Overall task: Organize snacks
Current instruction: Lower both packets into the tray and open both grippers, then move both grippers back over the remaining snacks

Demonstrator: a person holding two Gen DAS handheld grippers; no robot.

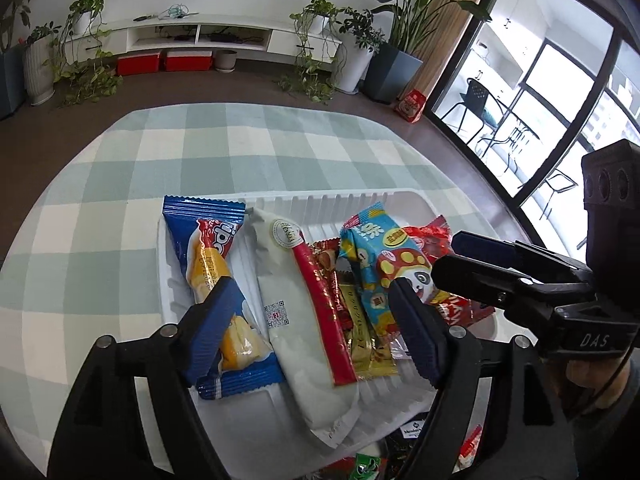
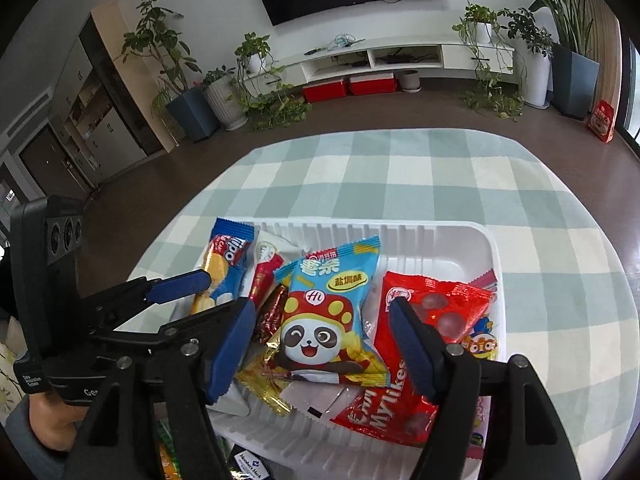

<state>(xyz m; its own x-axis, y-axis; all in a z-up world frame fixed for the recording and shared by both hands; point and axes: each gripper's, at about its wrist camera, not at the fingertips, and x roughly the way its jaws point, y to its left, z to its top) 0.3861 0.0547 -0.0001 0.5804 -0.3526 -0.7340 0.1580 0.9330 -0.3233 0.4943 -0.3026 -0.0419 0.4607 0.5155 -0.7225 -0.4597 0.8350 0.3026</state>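
A white ribbed plastic tray (image 1: 348,204) (image 2: 460,240) on the checked tablecloth holds several snack packs: a blue and yellow pack (image 1: 208,256) (image 2: 224,268) at the left, a long white pack (image 1: 288,304), a red stick pack (image 1: 324,312), a gold pack (image 1: 368,336), a light blue panda pack (image 1: 376,264) (image 2: 324,320) and a red Mylikes pack (image 2: 432,332). My left gripper (image 1: 316,332) hovers open over the white and red packs, holding nothing. My right gripper (image 2: 320,348) hovers open over the panda pack, empty; it also shows in the left wrist view (image 1: 452,256).
The table has a green and white checked cloth (image 1: 240,148) (image 2: 540,208). More snack packs lie at the near edge below the tray (image 1: 400,456) (image 2: 248,460). Beyond the table are floor, potted plants, a TV cabinet and a glass door at the right.
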